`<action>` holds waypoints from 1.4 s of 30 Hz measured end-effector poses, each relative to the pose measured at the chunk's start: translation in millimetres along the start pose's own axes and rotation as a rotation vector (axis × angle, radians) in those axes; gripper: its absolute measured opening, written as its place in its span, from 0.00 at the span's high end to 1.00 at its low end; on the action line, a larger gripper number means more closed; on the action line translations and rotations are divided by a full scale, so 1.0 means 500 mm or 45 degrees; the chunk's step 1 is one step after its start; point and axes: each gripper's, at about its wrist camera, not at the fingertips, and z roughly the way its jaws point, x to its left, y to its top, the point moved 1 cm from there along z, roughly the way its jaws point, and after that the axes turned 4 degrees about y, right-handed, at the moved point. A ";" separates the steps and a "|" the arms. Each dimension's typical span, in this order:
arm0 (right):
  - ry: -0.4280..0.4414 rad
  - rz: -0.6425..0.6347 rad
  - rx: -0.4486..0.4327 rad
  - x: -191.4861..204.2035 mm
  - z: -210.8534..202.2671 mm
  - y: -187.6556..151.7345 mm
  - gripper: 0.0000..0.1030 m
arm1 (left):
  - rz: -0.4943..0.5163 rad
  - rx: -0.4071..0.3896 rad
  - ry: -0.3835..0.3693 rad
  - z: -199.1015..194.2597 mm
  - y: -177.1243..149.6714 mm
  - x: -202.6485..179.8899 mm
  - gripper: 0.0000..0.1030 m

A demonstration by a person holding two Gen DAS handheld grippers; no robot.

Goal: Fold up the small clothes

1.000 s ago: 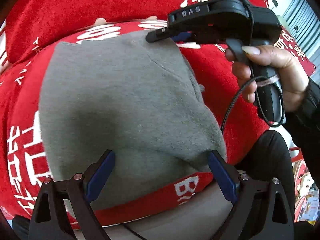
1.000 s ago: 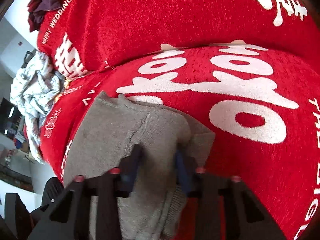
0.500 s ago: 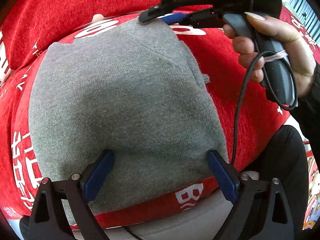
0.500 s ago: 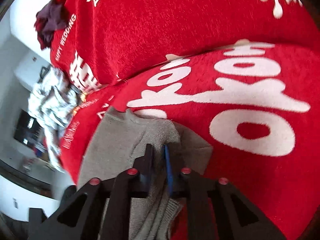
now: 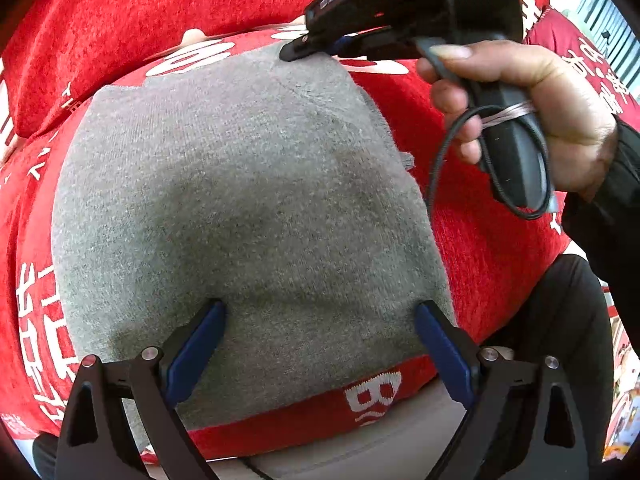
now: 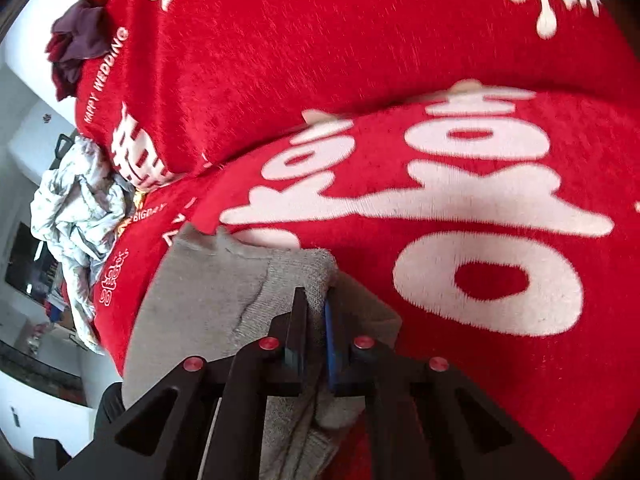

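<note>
A small grey knit garment (image 5: 248,200) lies spread on a red cover with white lettering (image 5: 480,240). My left gripper (image 5: 320,340) is open, its blue-padded fingers wide apart over the garment's near edge. My right gripper (image 6: 316,320) is shut on the garment's far right corner (image 6: 316,264), pinching a fold of grey knit; it also shows in the left wrist view (image 5: 304,46) at the garment's far edge, held by a hand (image 5: 520,112).
A red cushion (image 6: 320,40) rises behind the cover. A crumpled pale cloth pile (image 6: 76,208) and a dark maroon cloth (image 6: 76,48) lie at the left. The cover's near edge (image 5: 360,400) drops off below my left gripper.
My right gripper closed from open onto the garment's far corner. The grey garment now lies flatter and wider under my left gripper, which stayed open.
</note>
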 end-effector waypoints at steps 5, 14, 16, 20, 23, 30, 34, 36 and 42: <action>-0.066 -0.018 0.002 0.004 0.008 0.003 0.93 | 0.010 -0.002 -0.006 0.007 0.009 0.007 0.08; -0.129 -0.359 -0.099 0.114 -0.147 -0.070 0.59 | -0.071 -0.081 -0.033 -0.078 0.016 0.072 0.08; -0.089 -0.453 -0.135 0.152 -0.190 -0.113 0.58 | -0.073 -0.129 -0.003 -0.104 0.018 0.095 0.08; -0.027 -0.662 -0.110 0.235 -0.214 -0.206 0.58 | -0.150 -0.191 0.099 -0.128 0.024 0.172 0.08; 0.058 -0.749 -0.026 0.280 -0.193 -0.267 0.58 | -0.316 -0.155 0.122 -0.108 0.024 0.248 0.08; -0.141 -0.651 0.180 0.207 -0.097 -0.322 0.62 | -0.310 -0.044 0.208 -0.037 0.003 0.266 0.08; -0.082 -0.603 0.136 0.217 -0.141 -0.304 0.59 | -0.275 -0.161 0.158 -0.084 0.013 0.250 0.08; -0.078 -0.626 0.096 0.237 -0.158 -0.286 0.55 | -0.275 -0.203 0.162 -0.099 0.029 0.263 0.08; -0.117 -0.594 0.016 0.257 -0.120 -0.220 0.40 | -0.406 -0.128 0.221 -0.048 0.084 0.317 0.07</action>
